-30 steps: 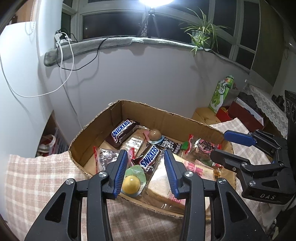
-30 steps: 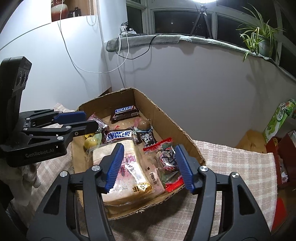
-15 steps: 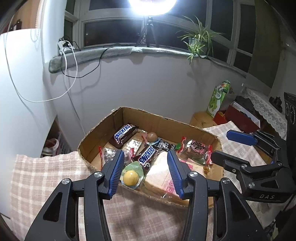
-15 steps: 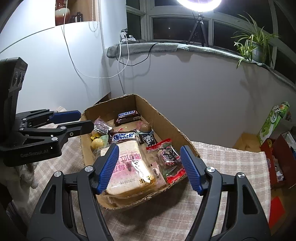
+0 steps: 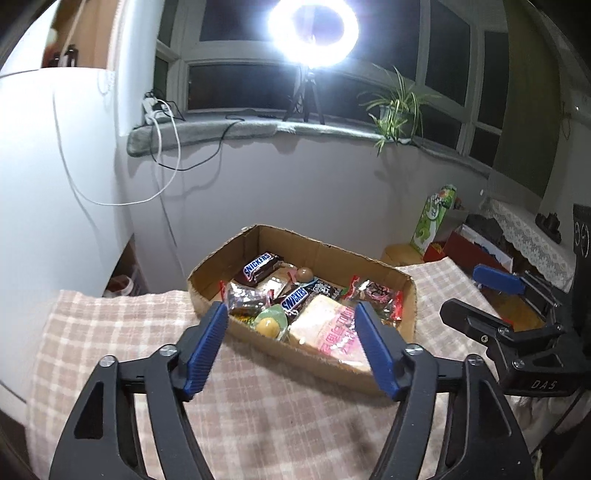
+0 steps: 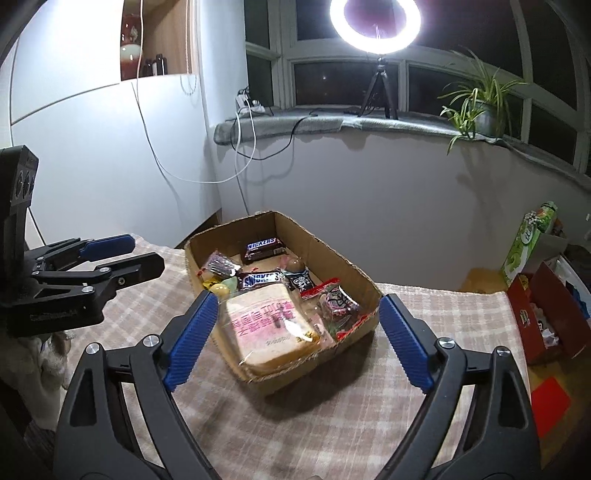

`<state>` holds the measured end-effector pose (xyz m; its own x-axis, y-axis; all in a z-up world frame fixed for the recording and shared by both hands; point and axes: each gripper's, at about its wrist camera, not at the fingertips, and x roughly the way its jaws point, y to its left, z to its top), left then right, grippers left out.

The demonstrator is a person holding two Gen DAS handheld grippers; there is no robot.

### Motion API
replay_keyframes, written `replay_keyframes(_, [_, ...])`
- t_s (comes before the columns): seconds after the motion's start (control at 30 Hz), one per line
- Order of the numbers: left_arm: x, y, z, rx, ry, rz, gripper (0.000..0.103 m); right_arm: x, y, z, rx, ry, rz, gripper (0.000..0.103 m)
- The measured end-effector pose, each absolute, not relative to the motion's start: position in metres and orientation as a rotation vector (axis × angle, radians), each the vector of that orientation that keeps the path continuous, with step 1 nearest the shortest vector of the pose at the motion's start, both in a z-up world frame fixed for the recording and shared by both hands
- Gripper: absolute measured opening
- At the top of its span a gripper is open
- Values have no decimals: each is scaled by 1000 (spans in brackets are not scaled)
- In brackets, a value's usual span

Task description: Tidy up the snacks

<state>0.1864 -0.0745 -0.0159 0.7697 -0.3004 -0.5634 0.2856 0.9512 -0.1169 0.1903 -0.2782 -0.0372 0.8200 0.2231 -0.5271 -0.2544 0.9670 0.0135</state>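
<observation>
While hovering above the checked cloth [image 6: 332, 413] on the worktop, spread wide and gripping nothing: left tongs [image 5: 290, 347], blue pads either side of the near box wall. Same for the right tongs [image 6: 295, 339], gaping, empty, framing the near corner. Just beyond, sitting on the cloth, a shallow cardboard box [image 5: 317, 254] packed with snacks. Nearest inside, a wrapped sandwich with pink print [image 6: 267, 325]; beside it a yellow ball-shaped sweet in a green wrapper [image 5: 269, 325]. Further in, one Snickers bar [image 6: 258, 280] mid-box, a second Snickers bar [image 6: 264, 248] against the far wall. Behind, on the windowsill, a glaring ring light [image 6: 375, 22] and a spider plant [image 6: 476, 107].
</observation>
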Motion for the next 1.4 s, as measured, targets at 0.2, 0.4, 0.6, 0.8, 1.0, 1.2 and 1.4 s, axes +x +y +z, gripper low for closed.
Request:
replay_keyframes(0.2, [151,-73,-6,-16,558,-269,79,153,-272,-33,-67,505,213,101])
replay_keyframes(0.4, [129,-66,-1,-52,527,-243,80,126,-270,-30,-45,486,196,101])
replay_keyframes(0.6, [120,-65,-1,-48,525,-234,80,114,-274,-27,-7,476,182,101])
replay_keyframes(0.8, [116,-67,-1,-43,521,-226,80,111,-272,-26,-11,478,177,101])
replay_keyframes(1.0, [110,-67,0,-42,520,-217,80,107,-272,-27,-20,477,174,102])
replay_keyframes(1.2, [107,-67,0,-46,524,-211,80,106,-272,-26,-25,477,176,102])
replay_keyframes(1.4, [103,-68,0,-41,527,-207,81,102,-270,-28,-30,478,178,102])
